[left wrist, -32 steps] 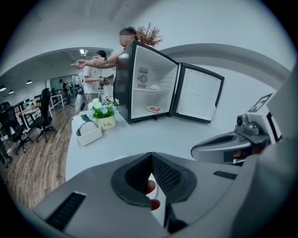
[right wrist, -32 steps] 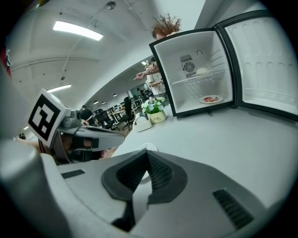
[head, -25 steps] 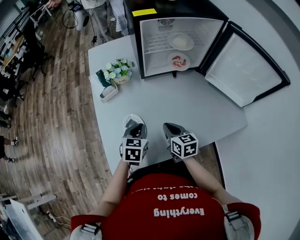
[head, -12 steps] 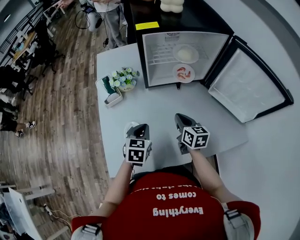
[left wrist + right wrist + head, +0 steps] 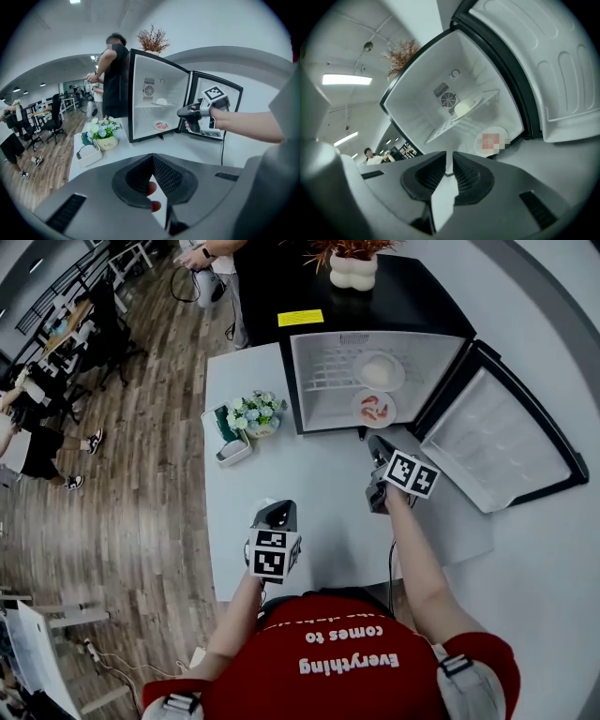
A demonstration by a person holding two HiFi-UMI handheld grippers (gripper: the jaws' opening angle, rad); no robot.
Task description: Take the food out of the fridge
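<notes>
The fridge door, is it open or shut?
Open: the door is swung wide to the right, and the inside of the fridge shows.

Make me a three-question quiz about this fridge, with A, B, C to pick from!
1. Where is the plate with red food? A. on the floor of the fridge B. on the wire shelf C. on the table
2. How many plates are inside the fridge? A. one B. two C. four
3. The fridge door is: A. shut B. open C. missing
Answers: 1 A, it lies under the wire shelf. 2 B, the upper plate sits on that shelf. 3 B, it swings wide.
</notes>
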